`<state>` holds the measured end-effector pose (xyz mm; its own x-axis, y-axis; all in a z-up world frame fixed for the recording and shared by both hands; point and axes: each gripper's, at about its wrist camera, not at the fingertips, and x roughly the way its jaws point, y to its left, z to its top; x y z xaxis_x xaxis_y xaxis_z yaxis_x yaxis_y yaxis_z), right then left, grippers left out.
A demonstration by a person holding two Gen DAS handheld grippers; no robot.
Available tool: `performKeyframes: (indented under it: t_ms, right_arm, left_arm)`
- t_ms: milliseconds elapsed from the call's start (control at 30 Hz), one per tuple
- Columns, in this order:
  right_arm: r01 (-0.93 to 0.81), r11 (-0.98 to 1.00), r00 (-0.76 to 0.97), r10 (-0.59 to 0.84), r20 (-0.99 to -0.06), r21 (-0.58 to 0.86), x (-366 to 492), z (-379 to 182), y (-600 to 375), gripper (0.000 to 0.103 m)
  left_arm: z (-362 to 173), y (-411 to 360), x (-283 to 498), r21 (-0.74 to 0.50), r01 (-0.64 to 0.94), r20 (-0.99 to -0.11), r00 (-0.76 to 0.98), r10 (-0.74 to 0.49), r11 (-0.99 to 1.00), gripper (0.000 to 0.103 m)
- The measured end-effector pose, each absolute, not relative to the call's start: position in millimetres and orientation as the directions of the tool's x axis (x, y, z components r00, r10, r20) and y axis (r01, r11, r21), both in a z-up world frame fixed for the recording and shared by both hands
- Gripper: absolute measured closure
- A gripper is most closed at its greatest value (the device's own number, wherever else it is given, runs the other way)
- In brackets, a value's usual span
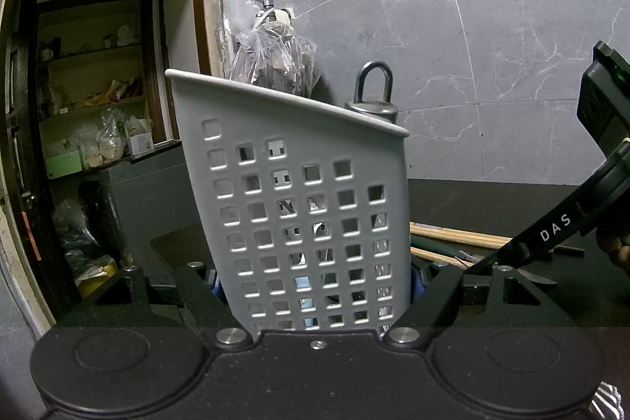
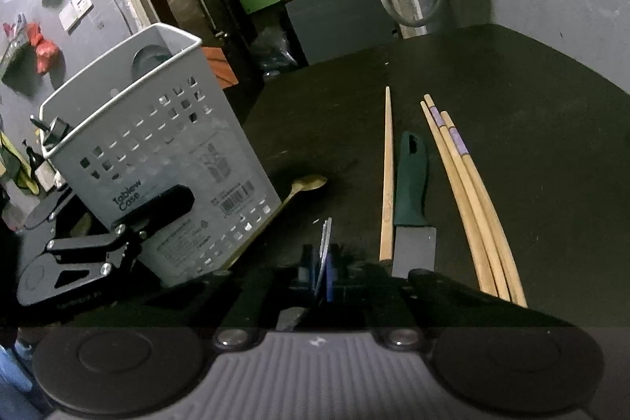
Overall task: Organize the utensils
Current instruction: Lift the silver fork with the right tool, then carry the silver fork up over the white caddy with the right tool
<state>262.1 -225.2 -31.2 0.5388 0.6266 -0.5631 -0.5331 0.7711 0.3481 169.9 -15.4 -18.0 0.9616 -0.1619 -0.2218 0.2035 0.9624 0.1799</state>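
Left gripper (image 1: pixel 315 298) clamped on tilted grey utensil caddy (image 1: pixel 299 207); right gripper (image 2: pixel 325 274) pinched on thin metal utensil (image 2: pixel 323 254).

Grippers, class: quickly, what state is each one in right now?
Left gripper: shut on the grey utensil holder.
Right gripper: shut on a thin metal utensil, type unclear.

Matt grey perforated plastic utensil caddy (image 2: pixel 157 152) bearing a printed paper label; pale, smooth wooden chopsticks (image 2: pixel 472 207); knife (image 2: pixel 411 199) with matt dark-green plastic handle and dull grey metal blade; brass-toned glossy metal spoon (image 2: pixel 307 184); matt black tabletop (image 2: pixel 512 85); polished marble-veined wall tiles (image 1: pixel 472 26).
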Motion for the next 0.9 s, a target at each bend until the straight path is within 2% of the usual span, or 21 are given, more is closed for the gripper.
performKeyframes:
  t_ms: [267, 500, 733, 900]
  right_arm:
    - [-0.479, 0.785, 0.595, 0.619, -0.512, 0.393, 257.0, -23.8, -235.6, 0.101]
    - [-0.473, 0.811, 0.69, 0.584, -0.427, 0.345, 236.9, -1.8, -239.6, 0.101]
    - [-0.447, 0.844, 0.802, 0.525, -0.285, 0.295, 216.3, 21.9, -245.1, 0.1]
    - [-0.41, 0.889, 0.889, 0.439, -0.129, 0.204, 197.5, 52.9, -243.9, 0.1]
  left_arm:
    - [-18.1, -15.6, 169.9, 0.18, 0.203, -0.222, 0.962, -0.162, 0.962, 0.024]
    - [-17.9, -15.8, 169.7, 0.179, 0.204, -0.222, 0.961, -0.162, 0.963, 0.024]
    - [-17.6, -14.5, 169.4, 0.177, 0.205, -0.224, 0.961, -0.164, 0.963, 0.024]
    - [-18.0, -13.0, 169.7, 0.174, 0.207, -0.225, 0.96, -0.166, 0.963, 0.024]
